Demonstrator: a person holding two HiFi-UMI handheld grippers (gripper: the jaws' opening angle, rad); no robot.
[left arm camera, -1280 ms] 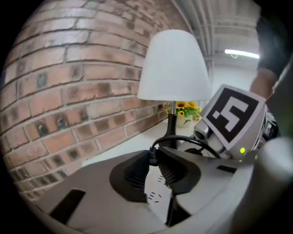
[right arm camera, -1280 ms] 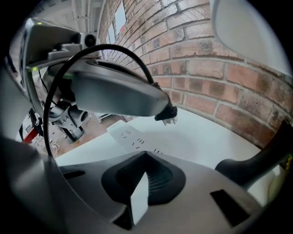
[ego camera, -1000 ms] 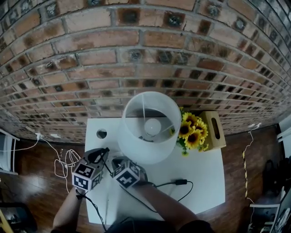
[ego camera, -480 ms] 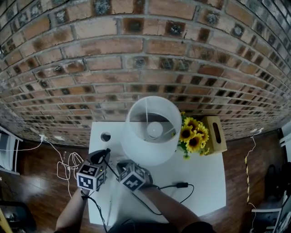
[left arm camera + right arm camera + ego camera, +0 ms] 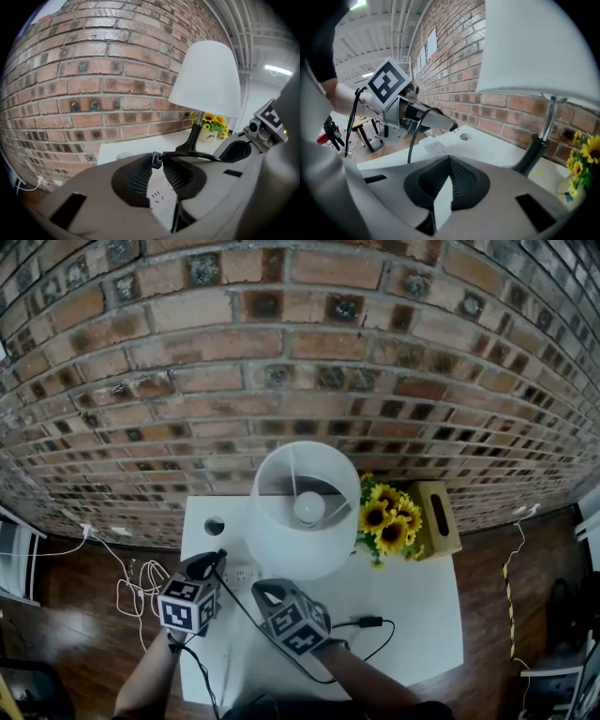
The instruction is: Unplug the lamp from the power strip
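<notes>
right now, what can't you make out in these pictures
Lamp base: in the head view, hidden under the lampshade.
Plug prongs: in the left gripper view, covered by the left claw pads.
Power strip sockets: in the head view, too small to count.
Black cord: in the head view, part of it runs under the person's arm.
Top of the lampshade: in the right gripper view, cut off by the frame edge.

A white rectangular table (image 5: pixel 422 615) stands with its back edge against the brick wall. A lamp with a white drum shade (image 5: pixel 305 512) stands at the middle of the back edge. A bunch of yellow sunflowers (image 5: pixel 386 517) and a light wooden slotted box (image 5: pixel 437 518) fill the back right corner. A round hole (image 5: pixel 215 526) pierces the back left corner. A white power strip (image 5: pixel 242 573) lies near the left edge. A thin black cord with an inline switch (image 5: pixel 370 622) curves toward the front edge.
</notes>
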